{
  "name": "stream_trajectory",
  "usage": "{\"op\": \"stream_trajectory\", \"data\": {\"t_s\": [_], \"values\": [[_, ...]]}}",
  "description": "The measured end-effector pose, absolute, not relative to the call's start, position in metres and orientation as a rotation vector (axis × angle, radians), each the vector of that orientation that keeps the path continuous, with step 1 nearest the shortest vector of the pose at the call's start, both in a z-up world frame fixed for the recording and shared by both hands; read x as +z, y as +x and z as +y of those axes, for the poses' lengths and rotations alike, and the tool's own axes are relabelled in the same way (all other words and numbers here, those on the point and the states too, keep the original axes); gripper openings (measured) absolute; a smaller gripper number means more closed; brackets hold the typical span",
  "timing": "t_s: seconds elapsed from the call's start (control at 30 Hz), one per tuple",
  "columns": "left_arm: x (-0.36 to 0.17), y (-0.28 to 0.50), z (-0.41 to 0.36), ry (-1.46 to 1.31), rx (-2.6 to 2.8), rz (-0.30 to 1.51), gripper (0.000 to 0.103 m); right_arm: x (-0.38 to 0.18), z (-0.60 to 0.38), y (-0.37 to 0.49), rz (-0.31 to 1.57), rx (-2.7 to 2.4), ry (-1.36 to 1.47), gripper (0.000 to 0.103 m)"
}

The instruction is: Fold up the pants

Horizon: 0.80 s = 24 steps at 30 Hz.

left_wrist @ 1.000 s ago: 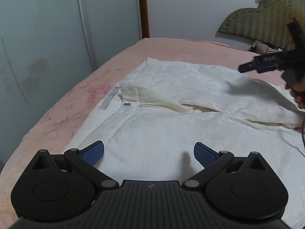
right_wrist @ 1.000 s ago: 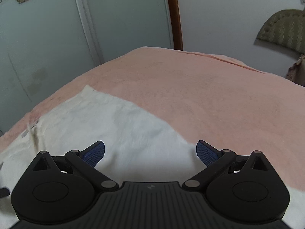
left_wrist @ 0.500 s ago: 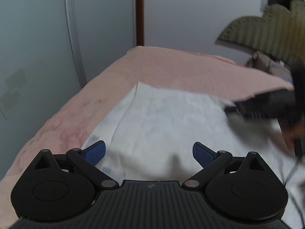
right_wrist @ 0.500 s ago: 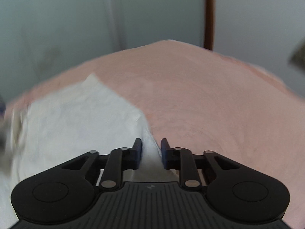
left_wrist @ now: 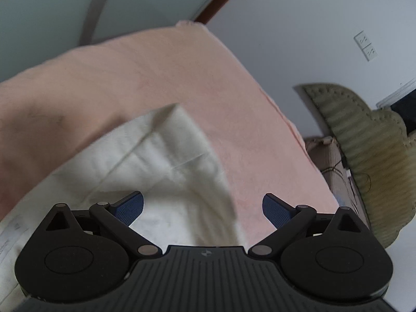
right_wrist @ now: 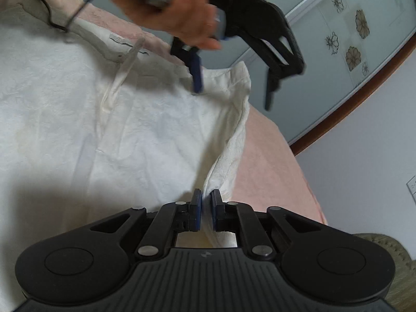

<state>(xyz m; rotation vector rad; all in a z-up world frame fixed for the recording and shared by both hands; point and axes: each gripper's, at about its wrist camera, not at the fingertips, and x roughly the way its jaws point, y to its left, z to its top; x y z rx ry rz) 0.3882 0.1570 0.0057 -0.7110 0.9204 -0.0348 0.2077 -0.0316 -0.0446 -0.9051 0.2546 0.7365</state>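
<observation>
Pants of creased white woven cloth (right_wrist: 109,119) are spread on a bed covered by a pale pink sheet (right_wrist: 273,161), with one hemmed corner lying near the bed's far side.

The right gripper (right_wrist: 205,209) is seen with its blue-padded jaws almost shut, a raised fold of the pants' edge pinched between them. One second ago these jaws stood wide apart above flat cloth; half a second ago they had already been closed on the edge. The edge has since been lifted into a ridge, so a fold appears to have been started.

The left gripper (left_wrist: 202,205) is shown with its jaws wide open and nothing held, poised just above the pants' hemmed corner (left_wrist: 171,135). Earlier it was pointed across the middle of the garment; it has since been swung toward this corner. In the right wrist view its blue pad (right_wrist: 197,75) hangs just over the cloth; contact cannot be told. A second grasp is judged likely to be needed here.
</observation>
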Motion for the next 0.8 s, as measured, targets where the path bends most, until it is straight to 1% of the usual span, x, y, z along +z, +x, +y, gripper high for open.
{"op": "stream_trajectory", "data": {"t_s": [0.03,0.07,0.1,0.13,0.17,0.2,0.23,0.27,0.3,0.33,0.43,0.57,0.6,0.67,0.7,0.73,0.8], "values": [[0.005,0.388,0.156,-0.718,-0.018,0.928,0.081,-0.044,-0.037,0.205,0.255,0.735,-0.892,0.008],[0.004,0.387,0.155,-0.715,-0.002,0.938,0.054,-0.044,-0.040,0.204,0.254,0.732,-0.880,0.008],[0.002,0.384,0.154,-0.708,-0.002,0.946,0.038,-0.044,-0.042,0.203,0.253,0.729,-0.870,0.008],[0.000,0.379,0.154,-0.716,-0.026,0.939,0.011,-0.041,-0.042,0.203,0.255,0.724,-0.860,0.008],[-0.001,0.370,0.156,-0.727,-0.035,0.910,0.007,-0.041,-0.043,0.202,0.254,0.713,-0.851,0.009],[0.002,0.358,0.156,-0.721,-0.033,0.882,0.007,-0.040,-0.046,0.197,0.241,0.689,-0.850,0.013],[0.006,0.343,0.154,-0.688,-0.036,0.848,0.005,-0.040,-0.051,0.192,0.228,0.649,-0.860,0.027],[0.011,0.329,0.153,-0.654,-0.042,0.817,0.004,-0.039,-0.056,0.188,0.213,0.598,-0.875,0.037],[0.017,0.311,0.151,-0.615,-0.051,0.787,0.004,-0.038,-0.064,0.184,0.197,0.556,-0.880,0.056],[0.022,0.296,0.150,-0.586,-0.063,0.760,0.004,-0.034,-0.075,0.179,0.190,0.530,-0.875,0.058],[0.031,0.250,0.150,-0.541,-0.096,0.696,0.004,-0.026,-0.113,0.178,0.269,0.456,-0.832,0.057],[0.035,0.202,0.162,-0.576,-0.125,0.649,0.004,-0.026,-0.154,0.182,0.344,0.367,-0.818,0.057],[0.036,0.192,0.164,-0.585,-0.131,0.642,0.004,-0.028,-0.159,0.183,0.354,0.353,-0.831,0.054],[0.036,0.176,0.169,-0.587,-0.152,0.639,0.004,-0.031,-0.165,0.182,0.379,0.339,-0.854,0.043],[0.035,0.170,0.172,-0.592,-0.151,0.643,0.004,-0.031,-0.166,0.180,0.391,0.334,-0.852,0.024],[0.033,0.162,0.177,-0.608,-0.150,0.649,0.004,-0.032,-0.167,0.175,0.404,0.327,-0.855,0.011],[0.028,0.150,0.187,-0.622,-0.144,0.663,0.004,-0.030,-0.163,0.156,0.398,0.323,-0.881,0.009]]}}
